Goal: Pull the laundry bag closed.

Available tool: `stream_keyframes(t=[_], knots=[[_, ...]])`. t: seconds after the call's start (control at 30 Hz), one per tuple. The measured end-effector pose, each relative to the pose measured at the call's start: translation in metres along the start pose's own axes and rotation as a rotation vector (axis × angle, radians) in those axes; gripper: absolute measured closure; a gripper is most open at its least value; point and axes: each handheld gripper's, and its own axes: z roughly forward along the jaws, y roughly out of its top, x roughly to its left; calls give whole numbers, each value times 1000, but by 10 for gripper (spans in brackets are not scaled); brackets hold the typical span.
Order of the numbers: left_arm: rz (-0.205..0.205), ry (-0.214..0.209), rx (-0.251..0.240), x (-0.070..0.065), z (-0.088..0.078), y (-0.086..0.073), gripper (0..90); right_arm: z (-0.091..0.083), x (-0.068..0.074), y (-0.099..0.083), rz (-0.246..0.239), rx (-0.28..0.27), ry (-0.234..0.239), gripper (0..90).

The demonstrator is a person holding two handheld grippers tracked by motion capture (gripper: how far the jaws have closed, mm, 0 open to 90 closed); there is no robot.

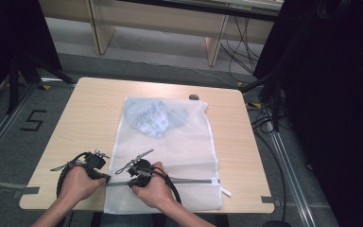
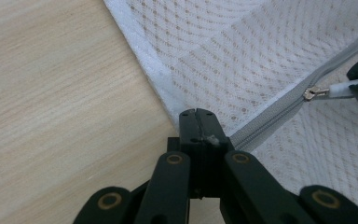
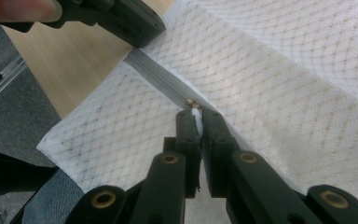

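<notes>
A white mesh laundry bag (image 1: 179, 142) lies flat on the wooden table (image 1: 85, 118), with a pale blue garment (image 1: 153, 118) inside its far end. A grey zipper (image 1: 194, 180) crosses the bag near the front edge. My left gripper (image 1: 107, 178) is shut on the zipper's end at the bag's left edge (image 2: 197, 114). A short way along the zipper (image 3: 158, 77), my right gripper (image 1: 131, 182) is shut on the small white zipper pull (image 3: 195, 117), with the metal slider (image 2: 310, 93) just beyond its tips. In the right gripper view the left gripper (image 3: 137, 25) sits at the top.
A small dark round object (image 1: 194, 97) lies at the table's far edge. Black stands and cables (image 1: 264, 94) flank the table on the grey floor. A wooden bench (image 1: 170, 28) stands behind.
</notes>
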Motion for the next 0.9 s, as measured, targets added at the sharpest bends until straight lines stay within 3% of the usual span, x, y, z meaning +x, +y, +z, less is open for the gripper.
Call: stream_keyframes(t=[0.07,0.17,0.23,0.53,0.6,0.63,0.77,0.87,0.9], knots=[[6,0,0,1,0,0,899,-2,-1,-1,21,6,1,871],[23,3,-1,2,0,0,899,-4,-3,-2,13,8,-3,871],[0,0,0,0,0,0,899,-4,-4,-2,6,3,-4,872],[4,1,-2,0,0,0,899,-8,-6,-4,0,13,-24,871],[11,5,5,0,-1,0,899,-9,-7,-4,16,15,-25,871],[39,4,5,2,-1,1,899,-9,-8,-4,7,10,-20,871],[4,1,-3,0,0,0,899,-11,-10,-6,20,14,-20,871],[37,-4,-3,3,0,0,899,-12,-11,-7,14,16,-24,871],[30,4,-3,2,0,0,899,-13,-11,-7,32,22,-14,871]])
